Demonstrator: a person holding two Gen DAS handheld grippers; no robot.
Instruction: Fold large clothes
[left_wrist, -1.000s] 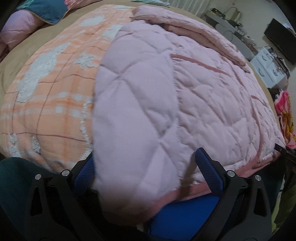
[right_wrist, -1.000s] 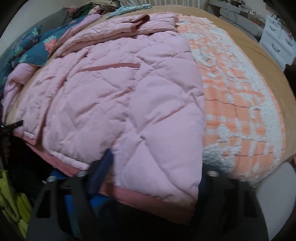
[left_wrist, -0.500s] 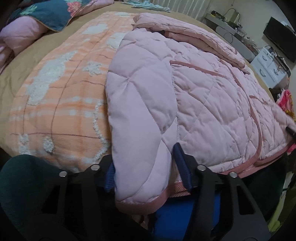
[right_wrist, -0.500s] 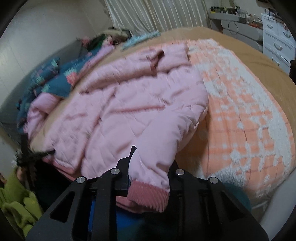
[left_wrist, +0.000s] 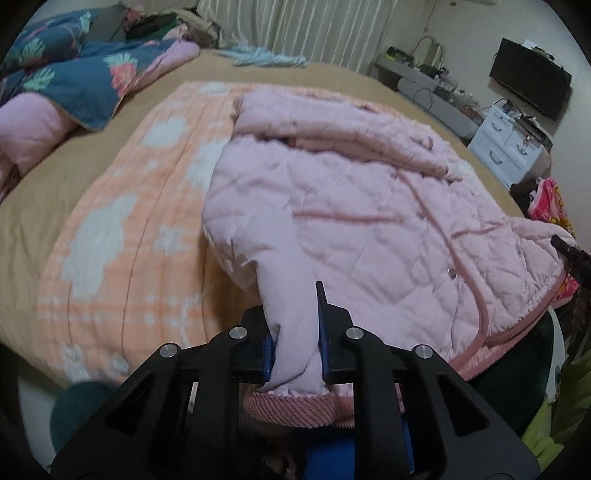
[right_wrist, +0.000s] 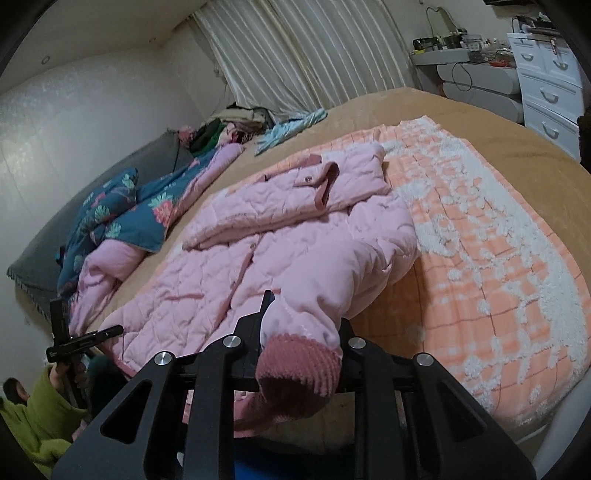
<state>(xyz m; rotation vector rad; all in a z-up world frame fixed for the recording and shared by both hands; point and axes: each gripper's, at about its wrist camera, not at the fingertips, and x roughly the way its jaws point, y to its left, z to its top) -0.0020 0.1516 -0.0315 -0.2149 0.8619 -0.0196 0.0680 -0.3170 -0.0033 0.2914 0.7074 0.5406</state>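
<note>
Left wrist view: left tool (left_wrist: 295, 332) clenched on thin sleeve fabric; slippage is risked.
Right tool (right_wrist: 301, 332): clamped at ribbed cuff (right_wrist: 299, 365).
Pink jacket (right_wrist: 280, 251): spread on bed; bunching is possible if sleeves are drawn unevenly.

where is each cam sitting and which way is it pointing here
Left wrist: rides on the left gripper, looking along its fingers, down across the bed toward the curtains; the fingers pinch the hem of the pink jacket; the other gripper's tip shows at the right edge.
Right wrist: rides on the right gripper, looking across the bed toward the curtains and the left wall; its fingers clamp the jacket's ribbed cuff; a green sleeve shows at lower left.
Shared: the jacket, the orange blanket, the floral quilt, the white drawers.
</note>
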